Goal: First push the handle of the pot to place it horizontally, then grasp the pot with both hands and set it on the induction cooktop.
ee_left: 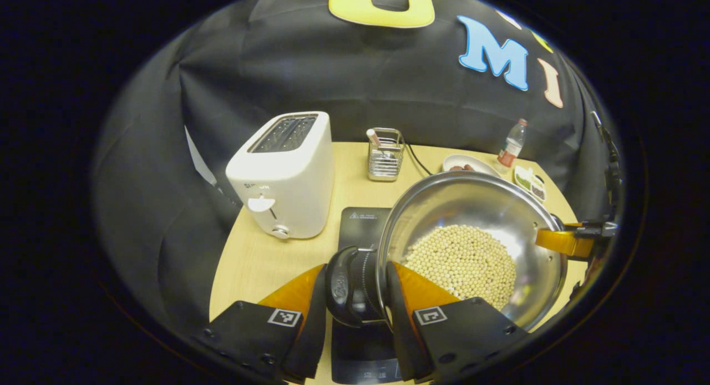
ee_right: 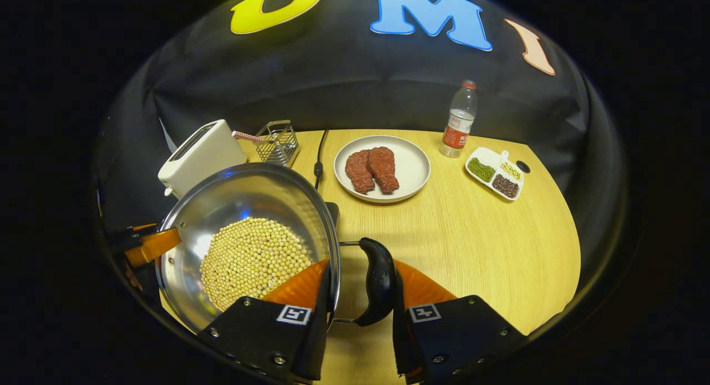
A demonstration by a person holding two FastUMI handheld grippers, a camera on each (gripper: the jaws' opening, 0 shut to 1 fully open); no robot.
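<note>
**Wooden table, shiny pot held at both sides**

Light wooden table (ee_right: 471, 246) in front of a black cloth wall. Near the front, a round metal pot (ee_left: 471, 207) with a heap of small pale beans (ee_left: 460, 263) in the bottom. Held over the black induction cooktop (ee_left: 360, 221); cannot tell if touching it.

Pinched at its left side by the left gripper (ee_left: 355, 268), fingers pressed on the thick black handle (ee_left: 349, 285). Pinched at its right side by the right gripper (ee_right: 360, 266), one finger inside the rim and one against the black loop handle (ee_right: 378, 279).

Far left, a white toaster (ee_left: 283, 174), and beside it a wire basket (ee_left: 385, 155) with a striped stick (ee_right: 247, 136) inside.

Clear in the right gripper view: a pale plate (ee_right: 413, 168) with two brown pieces of meat (ee_right: 373, 170), a plastic bottle (ee_right: 457, 118) with a red cap, and a white split tray (ee_right: 495, 173) with green, pale and dark bits in its three parts. Much smaller and partly hidden behind the pot in the left gripper view.

Clear in the left gripper view: the near edge of the cooktop, under the fingers.
</note>
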